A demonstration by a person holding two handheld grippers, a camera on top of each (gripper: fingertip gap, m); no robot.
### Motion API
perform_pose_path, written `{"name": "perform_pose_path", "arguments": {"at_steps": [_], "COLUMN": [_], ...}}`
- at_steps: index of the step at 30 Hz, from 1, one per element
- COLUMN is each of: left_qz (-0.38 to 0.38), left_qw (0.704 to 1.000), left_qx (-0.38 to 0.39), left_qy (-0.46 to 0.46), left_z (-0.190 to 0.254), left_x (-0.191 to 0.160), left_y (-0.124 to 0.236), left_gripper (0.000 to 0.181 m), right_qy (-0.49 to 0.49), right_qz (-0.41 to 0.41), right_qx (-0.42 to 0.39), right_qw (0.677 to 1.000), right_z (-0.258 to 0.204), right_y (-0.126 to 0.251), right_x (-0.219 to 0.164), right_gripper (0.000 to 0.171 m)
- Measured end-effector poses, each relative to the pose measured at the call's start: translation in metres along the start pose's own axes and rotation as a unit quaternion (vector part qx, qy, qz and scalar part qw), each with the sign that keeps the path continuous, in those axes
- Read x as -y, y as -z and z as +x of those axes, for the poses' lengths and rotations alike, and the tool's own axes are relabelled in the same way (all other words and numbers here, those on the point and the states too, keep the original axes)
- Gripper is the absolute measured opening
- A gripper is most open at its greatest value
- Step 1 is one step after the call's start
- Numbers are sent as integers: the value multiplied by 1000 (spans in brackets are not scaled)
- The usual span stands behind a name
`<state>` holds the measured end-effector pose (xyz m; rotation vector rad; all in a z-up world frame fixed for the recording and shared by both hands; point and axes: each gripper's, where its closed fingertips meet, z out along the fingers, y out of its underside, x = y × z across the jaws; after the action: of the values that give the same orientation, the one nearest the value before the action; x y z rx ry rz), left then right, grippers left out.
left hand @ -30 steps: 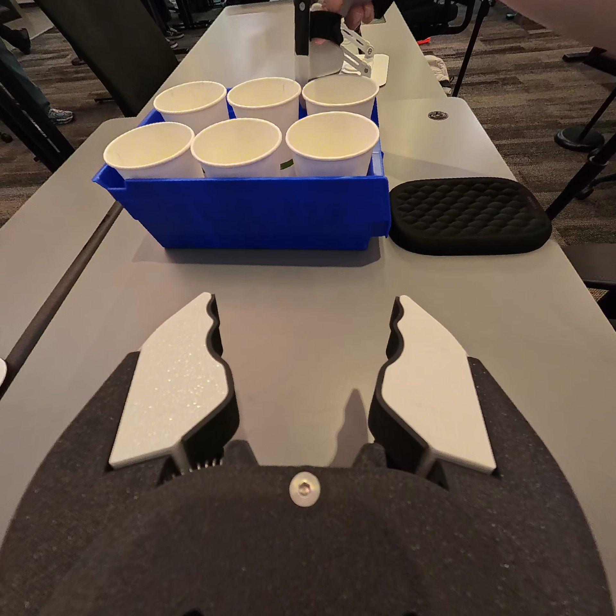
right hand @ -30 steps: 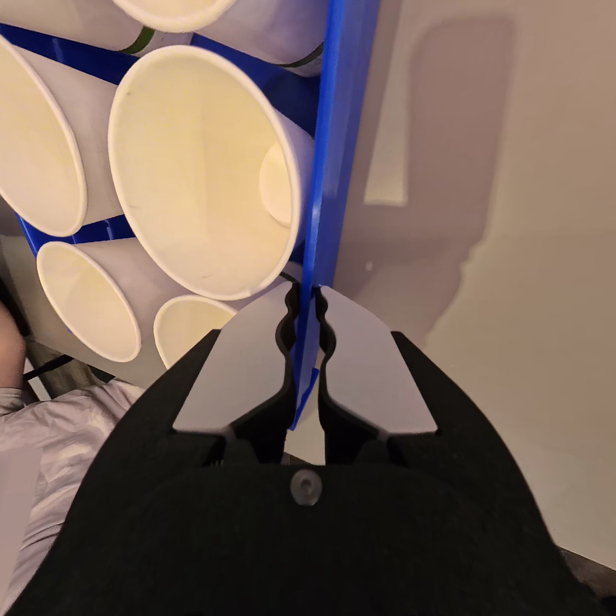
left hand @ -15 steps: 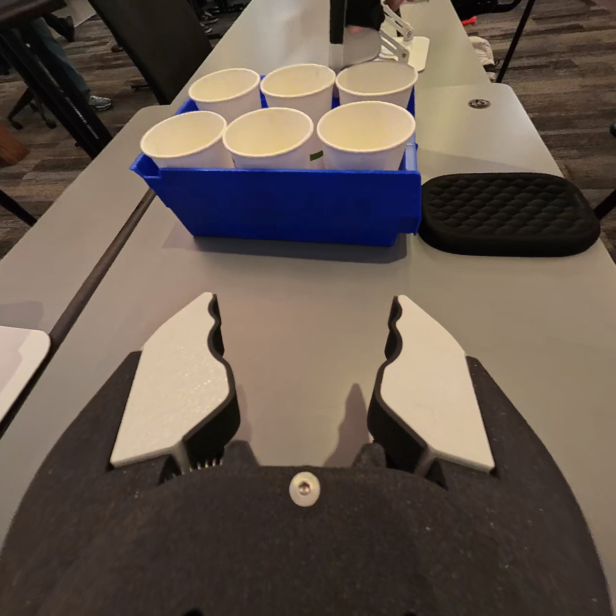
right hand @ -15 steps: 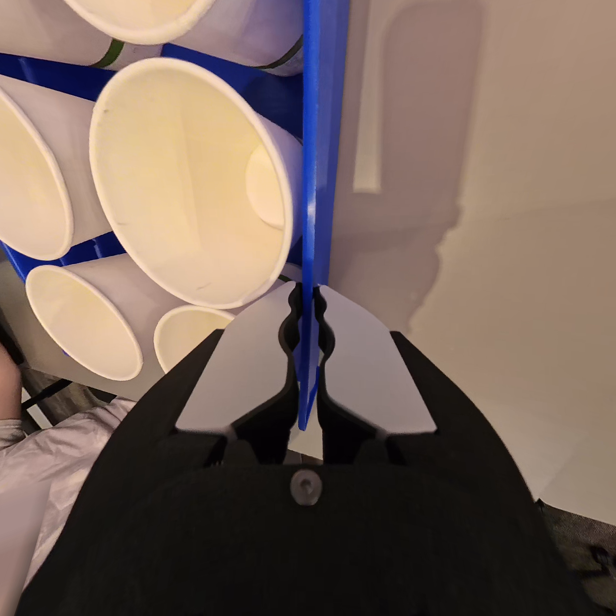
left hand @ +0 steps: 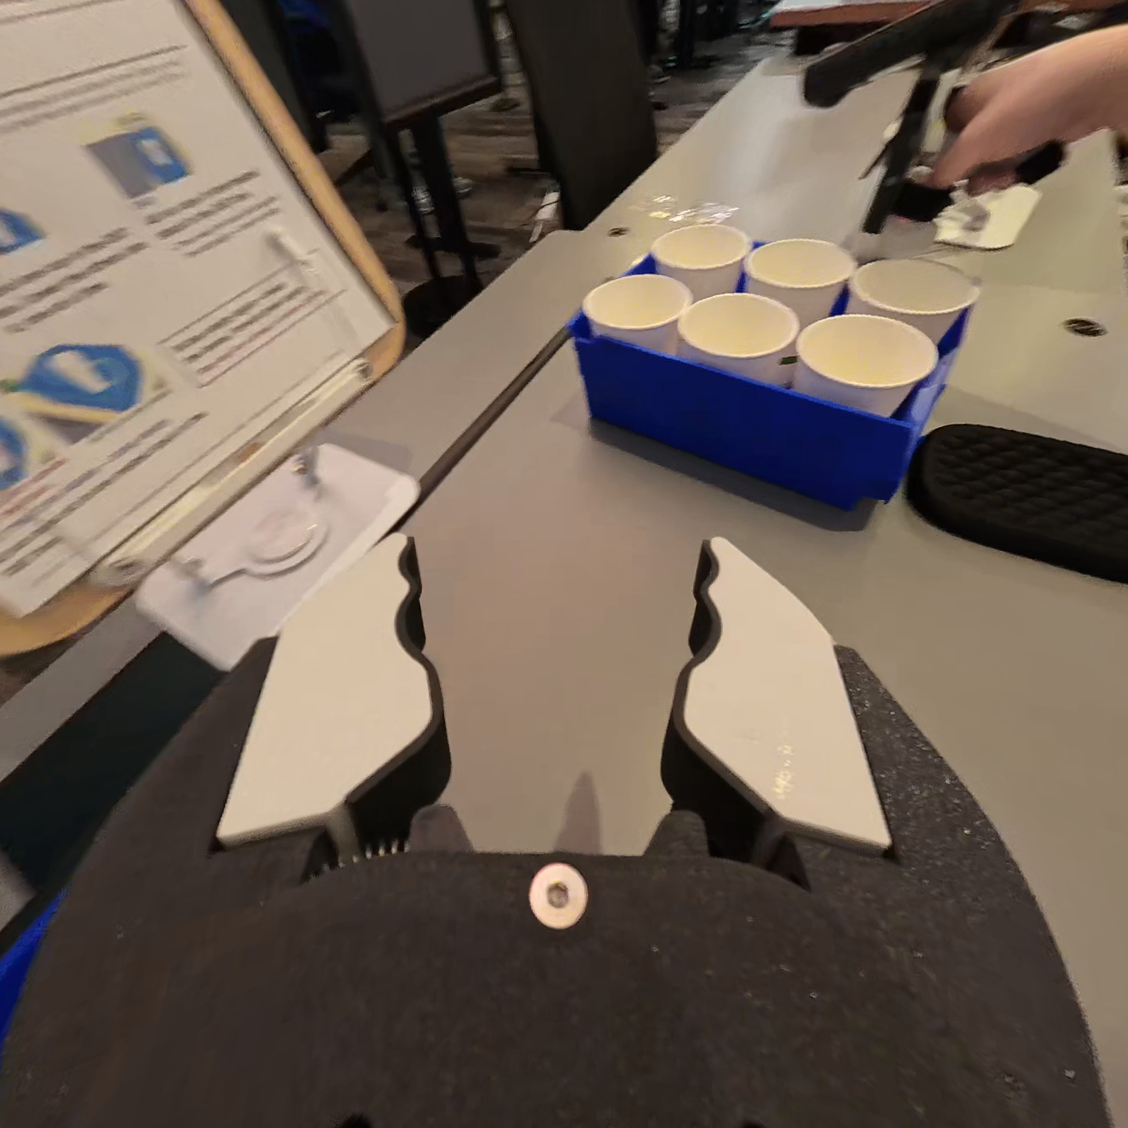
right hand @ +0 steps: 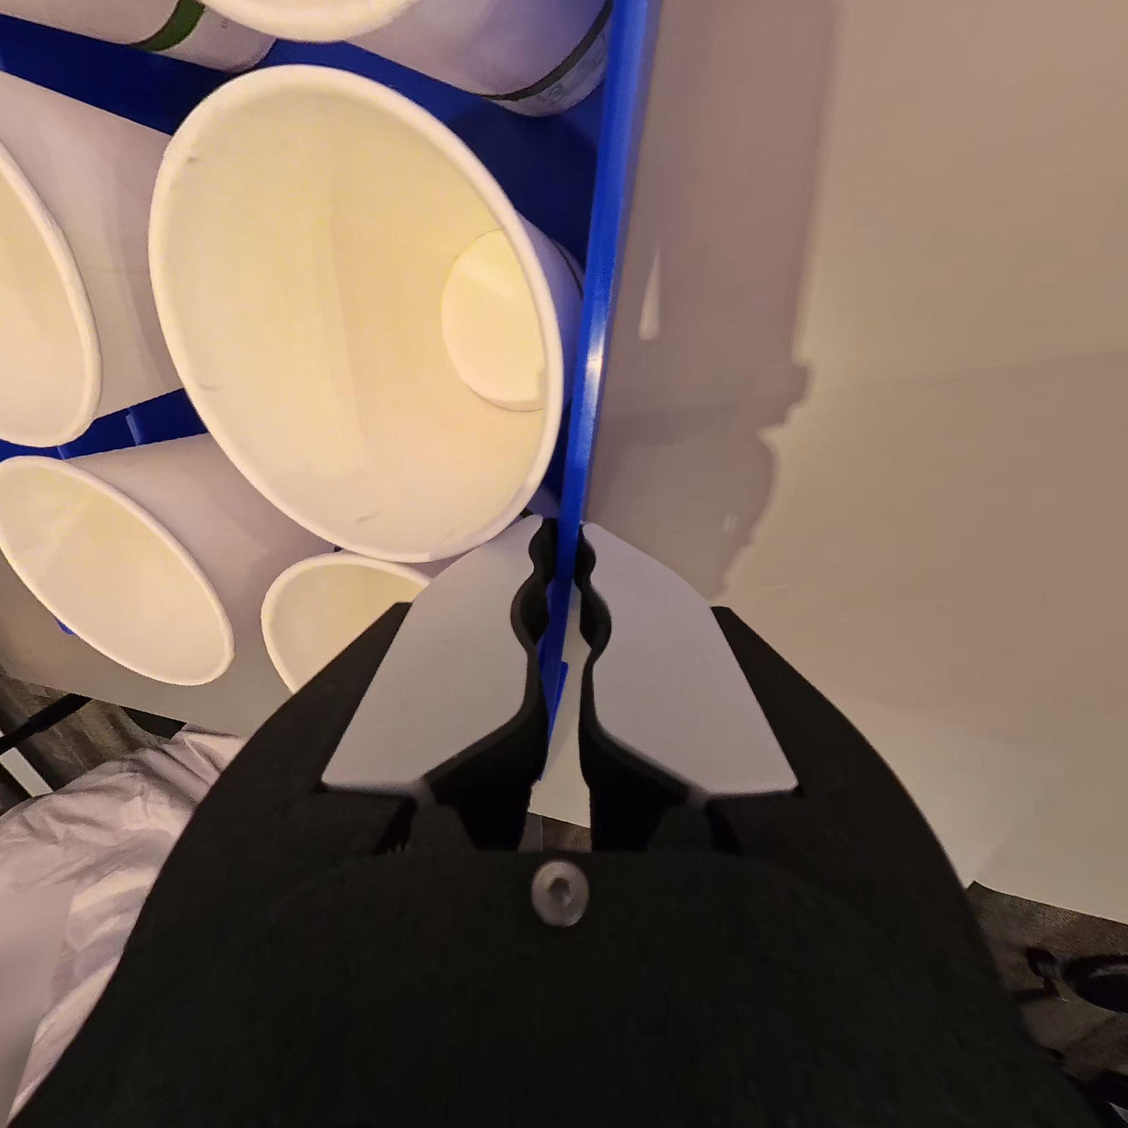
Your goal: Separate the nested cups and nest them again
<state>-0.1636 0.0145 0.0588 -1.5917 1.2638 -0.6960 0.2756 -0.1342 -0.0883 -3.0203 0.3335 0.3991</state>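
Several white paper cups [left hand: 738, 332] stand upright in a blue bin [left hand: 751, 421] on the grey table [left hand: 549, 488]. My left gripper [left hand: 555, 549] is open and empty, low over the table, well short of the bin and to its left. My right gripper [right hand: 564, 537] is shut on the bin's thin blue wall [right hand: 604, 274], next to the nearest cup [right hand: 342, 317]. In the left wrist view the right gripper [left hand: 879, 226] shows at the bin's far edge, held by a hand [left hand: 1025, 128]. I cannot tell whether any cups are nested.
A black textured pad [left hand: 1031, 494] lies to the right of the bin. A tilted printed board with a wooden frame [left hand: 152, 305] stands on a white base [left hand: 274, 549] close on the left. A seam [left hand: 488, 427] divides two tables. A pale bag [right hand: 91, 854] lies below the table's edge.
My left gripper has swung left and back, so the bin sits farther off to the right and the printed board has come into view. My right gripper stays clamped on the bin wall.
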Motion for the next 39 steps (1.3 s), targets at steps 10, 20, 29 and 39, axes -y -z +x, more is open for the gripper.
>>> {"name": "perform_pose_path", "arguments": {"at_steps": [10,20,29,39], "left_qz": [-271,-261,-344,-404], "left_qw": [893,837,795,817], "left_qx": [328,268,209,144], "left_qy": [147,399,455,385], "left_z": [-134,-127,-104,-83], "left_x": [-162,-260,-293,-274], "left_y": [197,239,219,177], "left_gripper": [79,71,17,9], "right_qy": [30,42,55,65], "right_qz": [2,6,0,0], "right_qx": [-10,-6,-8,-9], "right_qw": [999,999,998,998], "right_z": [-19,-32,-37,-43], "right_y": [-5,-9,-10,-11], "right_x": [0,0,-3,-2], "right_gripper": [5,5,6,6]}}
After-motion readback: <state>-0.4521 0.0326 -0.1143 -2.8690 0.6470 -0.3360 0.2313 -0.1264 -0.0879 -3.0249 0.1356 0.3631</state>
